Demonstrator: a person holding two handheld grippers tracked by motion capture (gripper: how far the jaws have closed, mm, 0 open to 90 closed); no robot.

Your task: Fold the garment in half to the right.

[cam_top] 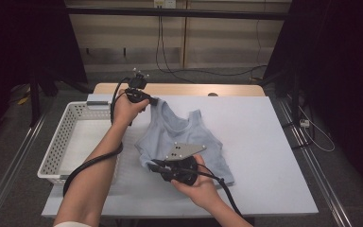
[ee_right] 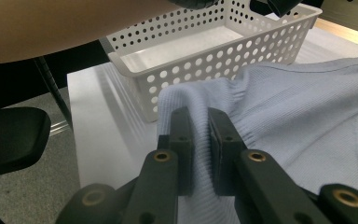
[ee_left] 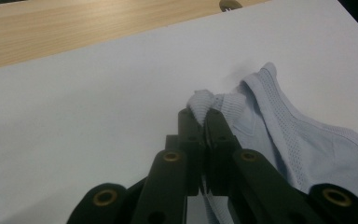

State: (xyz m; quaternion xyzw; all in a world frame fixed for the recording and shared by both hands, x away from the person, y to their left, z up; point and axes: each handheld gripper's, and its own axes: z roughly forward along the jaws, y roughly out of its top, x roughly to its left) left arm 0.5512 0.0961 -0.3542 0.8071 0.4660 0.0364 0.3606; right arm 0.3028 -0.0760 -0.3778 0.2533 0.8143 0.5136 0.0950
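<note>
A light blue sleeveless top [cam_top: 189, 139] lies spread on the white table [cam_top: 264, 156]. My left gripper [cam_top: 152, 100] is shut on its far left shoulder strap [ee_left: 209, 103], which bunches between the black jaws just above the tabletop. My right gripper [cam_top: 152, 164] is shut on the ribbed hem [ee_right: 200, 140] at the near left corner of the top [ee_right: 307, 121]; the fabric folds up between the closed jaws. Both hands hold the garment along its left side.
A white perforated basket [cam_top: 66, 142] sits on the table's left, close beside the top, and its wall [ee_right: 205, 70] stands right behind my right gripper. A wooden strip [ee_left: 74, 28] runs along the table's far edge. A black chair seat [ee_right: 9, 135] is off the table's left side.
</note>
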